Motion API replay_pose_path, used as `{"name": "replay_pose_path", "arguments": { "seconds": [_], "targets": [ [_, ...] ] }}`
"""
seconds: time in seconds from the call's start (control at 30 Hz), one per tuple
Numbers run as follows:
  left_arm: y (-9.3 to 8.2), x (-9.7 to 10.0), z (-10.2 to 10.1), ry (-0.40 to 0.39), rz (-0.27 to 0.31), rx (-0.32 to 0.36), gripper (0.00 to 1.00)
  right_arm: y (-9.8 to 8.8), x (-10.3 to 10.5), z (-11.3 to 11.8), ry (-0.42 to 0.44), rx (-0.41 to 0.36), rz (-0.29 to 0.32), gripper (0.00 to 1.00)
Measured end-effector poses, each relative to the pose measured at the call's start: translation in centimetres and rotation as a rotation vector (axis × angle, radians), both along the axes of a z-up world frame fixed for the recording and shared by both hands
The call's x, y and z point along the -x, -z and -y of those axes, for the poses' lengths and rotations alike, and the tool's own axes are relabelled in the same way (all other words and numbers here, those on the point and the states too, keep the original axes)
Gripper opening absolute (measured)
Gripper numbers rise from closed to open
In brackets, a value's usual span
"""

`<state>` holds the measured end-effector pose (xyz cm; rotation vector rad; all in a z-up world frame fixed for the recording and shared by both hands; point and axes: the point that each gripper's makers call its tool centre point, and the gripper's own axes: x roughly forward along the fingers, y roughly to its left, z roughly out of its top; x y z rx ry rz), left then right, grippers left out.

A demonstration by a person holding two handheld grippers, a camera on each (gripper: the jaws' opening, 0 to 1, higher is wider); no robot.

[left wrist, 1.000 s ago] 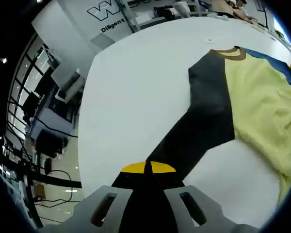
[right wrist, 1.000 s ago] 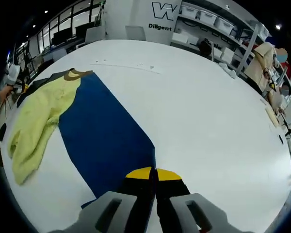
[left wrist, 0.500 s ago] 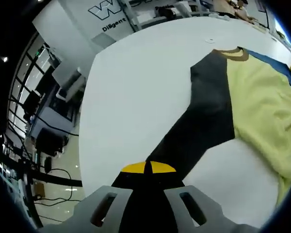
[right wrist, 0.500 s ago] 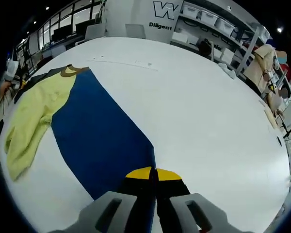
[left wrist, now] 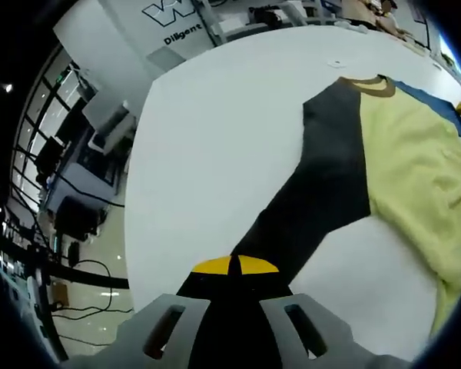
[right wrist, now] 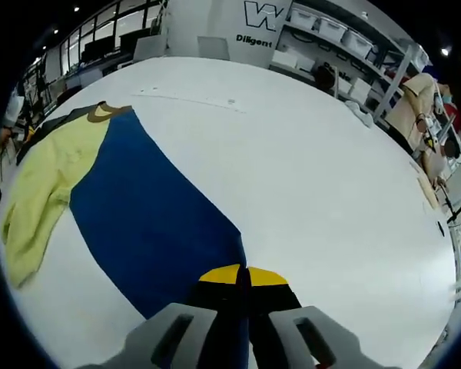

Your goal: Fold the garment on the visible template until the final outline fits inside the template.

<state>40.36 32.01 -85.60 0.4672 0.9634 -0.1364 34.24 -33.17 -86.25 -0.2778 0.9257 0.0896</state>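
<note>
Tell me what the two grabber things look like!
Both look alike. The left gripper and the right gripper each have two pale grey plastic jaws with a slot cut into each one. Further up, the jaws turn black, and the tips are bright yellow pads, split by a thin dark line.

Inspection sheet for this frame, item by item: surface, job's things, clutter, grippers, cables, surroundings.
Surface: white table, mostly bare.
Job's things: garment spread flat, yellow body, black sleeve, blue sleeve, brown collar.
Clutter: nothing seen.
Grippers: left gripper shut on the black sleeve; right gripper shut on the blue sleeve.
Cables: black leads on the floor.
Surroundings: shelving with bins, lettered wall panel.
</note>
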Motion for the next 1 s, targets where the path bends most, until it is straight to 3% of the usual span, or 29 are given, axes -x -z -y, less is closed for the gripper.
{"name": "replay_pose_path", "arguments": {
  "seconds": [0.47,0.7,0.9,1.0],
  "targets": [
    [0.1,0.9,0.0,0.0,-0.023,-0.021,0.0,0.2,-1.1,0.9,0.025,-0.019,0.014,0.0],
    [0.1,1.2,-0.1,-0.044,-0.028,-0.018,0.0,0.2,-1.4,1.9,0.051,-0.005,0.023,0.0],
    [0.1,1.6,0.1,-0.041,-0.031,-0.031,0.0,0.3,-1.5,1.7,0.059,-0.022,0.023,0.0],
    [0.1,1.7,0.1,-0.076,-0.026,-0.008,0.0,0.3,-1.7,1.6,0.103,-0.069,0.035,0.0]
  ]
}}
